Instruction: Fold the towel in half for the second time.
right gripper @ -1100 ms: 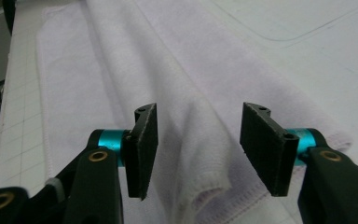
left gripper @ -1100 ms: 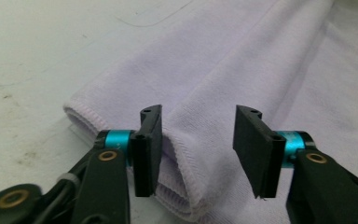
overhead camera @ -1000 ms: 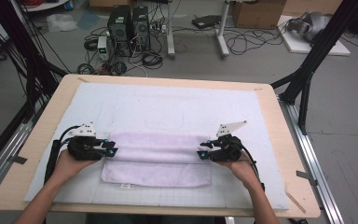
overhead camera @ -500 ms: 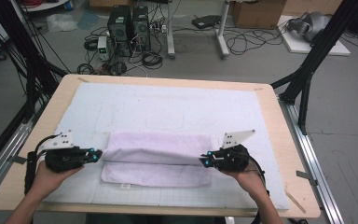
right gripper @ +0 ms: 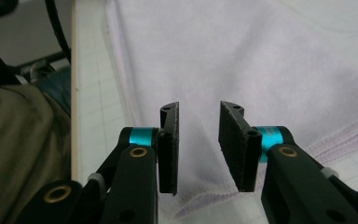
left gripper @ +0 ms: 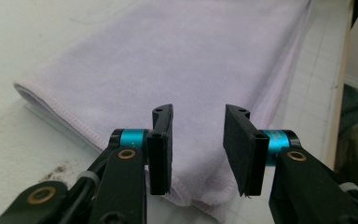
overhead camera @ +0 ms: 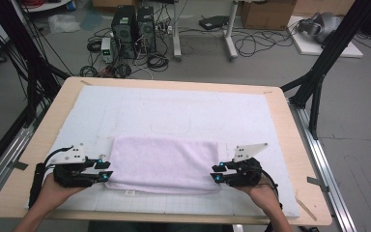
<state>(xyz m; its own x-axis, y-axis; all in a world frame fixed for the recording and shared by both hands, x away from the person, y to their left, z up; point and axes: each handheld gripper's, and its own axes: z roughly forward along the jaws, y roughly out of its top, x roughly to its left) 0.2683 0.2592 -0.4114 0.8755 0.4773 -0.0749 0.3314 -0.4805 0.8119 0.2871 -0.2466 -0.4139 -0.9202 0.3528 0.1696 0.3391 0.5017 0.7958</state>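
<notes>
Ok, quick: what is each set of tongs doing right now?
Left tongs: open, just been opening, over the folded pale lilac towel, gripping nothing.
Right tongs: open, just been opening, also empty.

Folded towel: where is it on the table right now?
The folded towel lies in the high view near the table's front edge, between the left gripper and right gripper.
</notes>
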